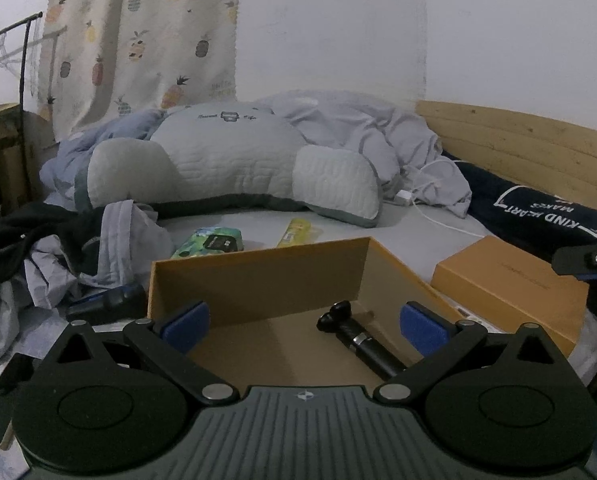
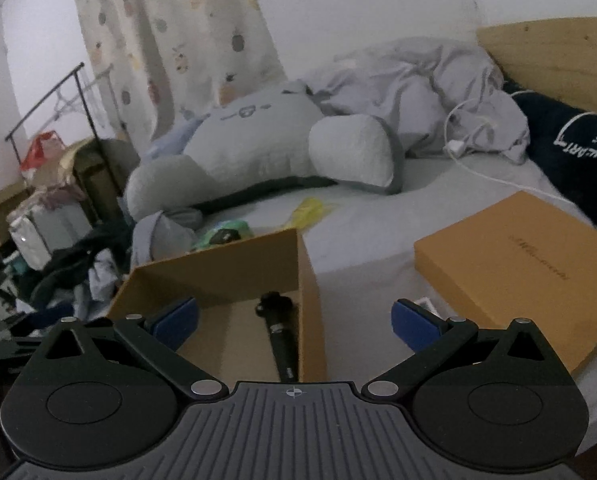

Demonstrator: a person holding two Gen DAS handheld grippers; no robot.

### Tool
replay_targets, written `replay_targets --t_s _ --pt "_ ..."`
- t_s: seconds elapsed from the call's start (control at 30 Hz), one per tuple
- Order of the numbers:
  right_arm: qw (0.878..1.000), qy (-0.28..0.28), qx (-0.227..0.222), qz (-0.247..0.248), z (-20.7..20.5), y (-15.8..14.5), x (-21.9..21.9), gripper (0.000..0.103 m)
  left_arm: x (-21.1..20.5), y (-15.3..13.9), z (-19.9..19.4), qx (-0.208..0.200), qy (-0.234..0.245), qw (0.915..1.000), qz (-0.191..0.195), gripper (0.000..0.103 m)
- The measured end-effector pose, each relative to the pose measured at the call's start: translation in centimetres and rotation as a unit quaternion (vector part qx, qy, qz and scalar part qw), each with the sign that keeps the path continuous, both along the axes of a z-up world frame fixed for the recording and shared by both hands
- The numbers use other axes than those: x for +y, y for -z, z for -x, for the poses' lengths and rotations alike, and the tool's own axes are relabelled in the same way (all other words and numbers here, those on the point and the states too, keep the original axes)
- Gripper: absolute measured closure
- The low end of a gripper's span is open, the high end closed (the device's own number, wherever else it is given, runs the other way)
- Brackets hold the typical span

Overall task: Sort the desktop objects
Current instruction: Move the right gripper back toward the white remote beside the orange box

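Observation:
An open orange cardboard box (image 1: 258, 276) (image 2: 218, 268) lies on the bed. A black cylindrical device (image 1: 354, 340) (image 2: 280, 332) lies inside it. My left gripper (image 1: 304, 326) is open and empty above the box's near edge. My right gripper (image 2: 294, 322) is open and empty, straddling the box's right wall. A green packet (image 1: 208, 242) (image 2: 218, 236) and a yellow packet (image 1: 296, 232) (image 2: 310, 208) lie on the sheet behind the box. A dark blue-black object (image 1: 106, 304) lies left of the box. The right gripper's tip shows at the right edge of the left wrist view (image 1: 590, 264).
The box's orange lid (image 1: 510, 284) (image 2: 518, 256) lies to the right. A big grey cushion (image 1: 226, 160) (image 2: 258, 148), a crumpled duvet (image 1: 358, 128), a white charger with cable (image 1: 406, 198) (image 2: 458, 146), a navy pillow (image 1: 538, 208) and a clothes pile (image 1: 38, 264) surround it. A wooden headboard (image 1: 518, 144) stands on the right.

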State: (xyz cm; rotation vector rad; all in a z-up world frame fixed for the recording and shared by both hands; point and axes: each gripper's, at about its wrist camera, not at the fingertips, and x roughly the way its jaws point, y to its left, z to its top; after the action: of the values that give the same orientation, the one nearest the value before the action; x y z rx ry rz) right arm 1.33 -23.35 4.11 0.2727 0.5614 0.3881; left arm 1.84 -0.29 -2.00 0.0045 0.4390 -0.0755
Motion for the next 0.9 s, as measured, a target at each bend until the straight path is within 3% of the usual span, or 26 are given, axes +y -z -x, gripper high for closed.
replay_targets --t_s 0.37,0.53,0.9 --pt "1.0 0.016 0.023 0.01 -1.1 1.2 -0.8 0.001 0.5 0.2 -0.5 0.007 -0.007 0.9999 0.013 0.0" --pt "0.998 0.026 0.036 0.034 -2.0 2.1 -0.8 0.006 0.5 0.3 -0.6 0.007 -0.005 0.9998 0.016 0.0" --pt "0.994 0.039 0.048 0.087 -5.1 3.1 -0.7 0.006 1.2 -0.3 -0.6 -0.011 -0.013 0.999 0.041 0.0"
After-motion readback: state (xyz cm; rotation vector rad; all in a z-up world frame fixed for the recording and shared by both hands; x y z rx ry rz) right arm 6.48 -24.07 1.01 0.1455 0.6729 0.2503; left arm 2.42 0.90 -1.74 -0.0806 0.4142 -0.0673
